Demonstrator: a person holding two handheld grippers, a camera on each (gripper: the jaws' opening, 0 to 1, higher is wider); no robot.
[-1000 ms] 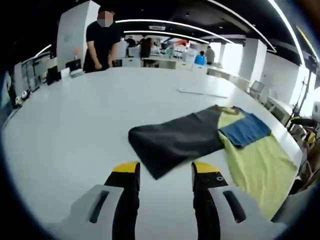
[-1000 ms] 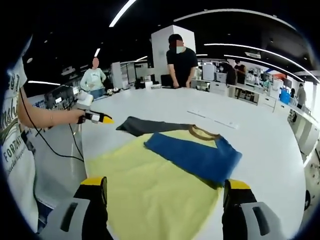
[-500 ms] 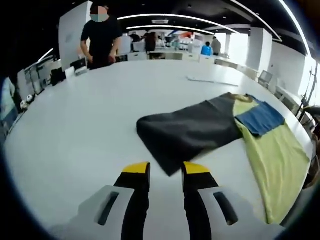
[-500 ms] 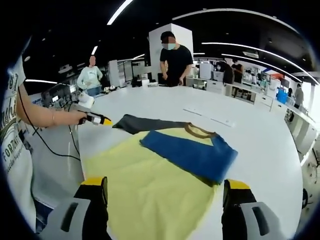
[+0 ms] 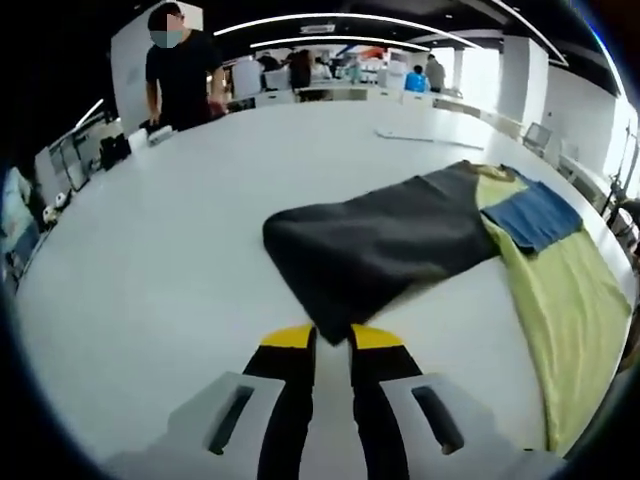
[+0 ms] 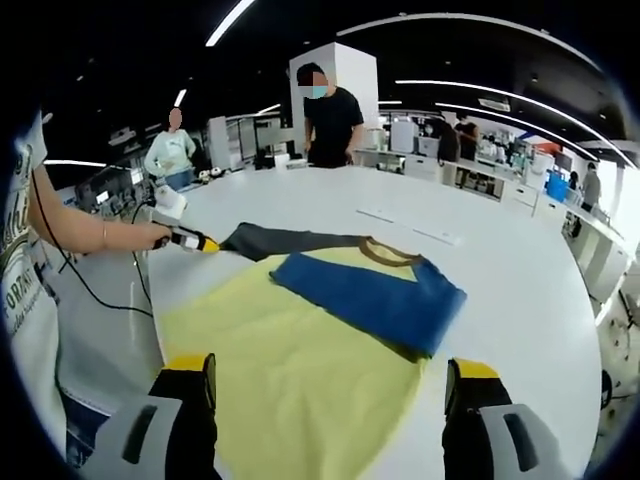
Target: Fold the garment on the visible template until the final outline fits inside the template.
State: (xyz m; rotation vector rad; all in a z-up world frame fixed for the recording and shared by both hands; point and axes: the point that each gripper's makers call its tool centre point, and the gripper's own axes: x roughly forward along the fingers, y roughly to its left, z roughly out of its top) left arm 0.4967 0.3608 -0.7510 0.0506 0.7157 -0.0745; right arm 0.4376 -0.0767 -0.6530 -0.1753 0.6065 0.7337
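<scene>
Now L hand-held gripper (image 5: 332,337) nearly clenched at dark sleeve (image 5: 370,252) tip, grasp unclear, frame centre, R hand-held gripper (image 6: 330,372) released over yellow shirt (image 6: 300,370), white worktop (image 5: 150,250).

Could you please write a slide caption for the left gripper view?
Left gripper closing on the dark sleeve of a yellow shirt on a white table.

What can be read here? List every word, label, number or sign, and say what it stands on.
Dark print on the person's white T-shirt: cut off at the edge, unreadable.
Flat white sheets on the round white table: too small to read.
Nothing else bears readable text.
</scene>
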